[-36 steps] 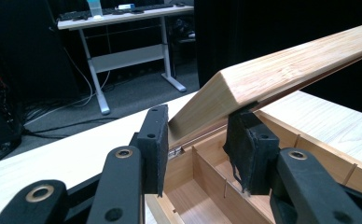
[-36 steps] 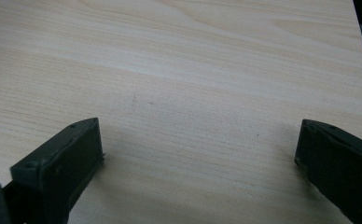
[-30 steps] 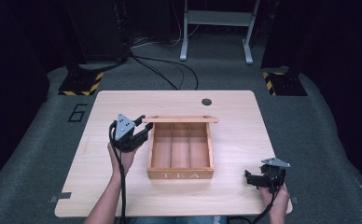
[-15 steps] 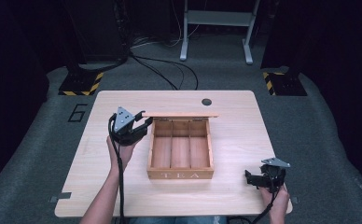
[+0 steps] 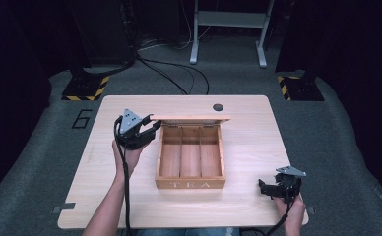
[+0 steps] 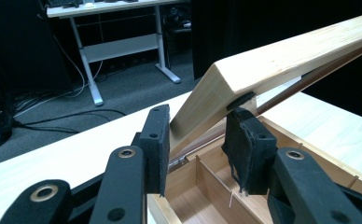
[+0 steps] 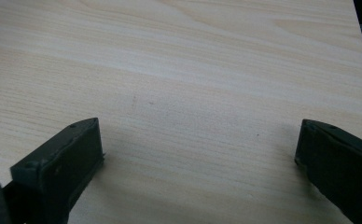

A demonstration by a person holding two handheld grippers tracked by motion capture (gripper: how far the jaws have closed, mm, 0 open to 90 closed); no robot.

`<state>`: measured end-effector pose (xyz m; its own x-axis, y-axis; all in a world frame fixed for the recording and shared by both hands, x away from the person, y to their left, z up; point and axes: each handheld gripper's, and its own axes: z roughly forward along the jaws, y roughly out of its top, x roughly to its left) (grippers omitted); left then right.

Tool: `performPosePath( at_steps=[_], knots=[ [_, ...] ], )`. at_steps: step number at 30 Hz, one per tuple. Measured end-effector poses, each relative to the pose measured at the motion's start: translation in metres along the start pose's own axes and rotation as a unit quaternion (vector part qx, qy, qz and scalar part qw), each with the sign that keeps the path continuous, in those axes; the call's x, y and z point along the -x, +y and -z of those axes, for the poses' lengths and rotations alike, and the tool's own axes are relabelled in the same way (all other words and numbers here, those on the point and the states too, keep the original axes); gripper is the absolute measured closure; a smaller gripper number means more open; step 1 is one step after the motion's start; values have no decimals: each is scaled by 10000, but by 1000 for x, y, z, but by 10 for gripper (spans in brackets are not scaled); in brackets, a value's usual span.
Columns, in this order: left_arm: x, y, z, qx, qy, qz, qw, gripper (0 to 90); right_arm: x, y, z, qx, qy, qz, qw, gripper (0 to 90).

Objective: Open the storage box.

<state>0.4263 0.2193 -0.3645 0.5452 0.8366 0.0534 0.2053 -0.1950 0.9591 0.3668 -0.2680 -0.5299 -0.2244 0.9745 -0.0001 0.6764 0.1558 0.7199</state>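
The tea box [image 5: 190, 157] sits at the middle of the table [image 5: 95, 177], its lid [image 5: 189, 118] raised at the far side and its three compartments bare. At its far left corner the left tongs [image 5: 152, 129] are spread, one jaw on each side of the lid's end; in the left gripper view the lid [image 6: 281, 60] slants up between the pads [image 6: 158, 140], close to both, though I cannot tell whether either touches. Bare table runs from the box to the left edge. To the right, more bare wood, then the right tongs [image 5: 264, 187] near the right front corner, spread wide over plain table [image 7: 179, 74], well apart from the box. A dark round cap [image 5: 218, 106] lies by the far edge. Grey carpet [image 5: 341, 128] surrounds the table, with cables [image 5: 174, 73] and a white desk frame [image 5: 228, 29] behind in the dark room.
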Motion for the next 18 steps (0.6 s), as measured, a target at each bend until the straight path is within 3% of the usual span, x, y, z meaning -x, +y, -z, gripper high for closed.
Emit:
performPosePath(
  at_steps=[18],
  knots=[
    [-2, 2, -2, 6, -29, 70, 10000, 607, 0, 0, 0, -1, 1, -1, 10000, 2]
  ],
)
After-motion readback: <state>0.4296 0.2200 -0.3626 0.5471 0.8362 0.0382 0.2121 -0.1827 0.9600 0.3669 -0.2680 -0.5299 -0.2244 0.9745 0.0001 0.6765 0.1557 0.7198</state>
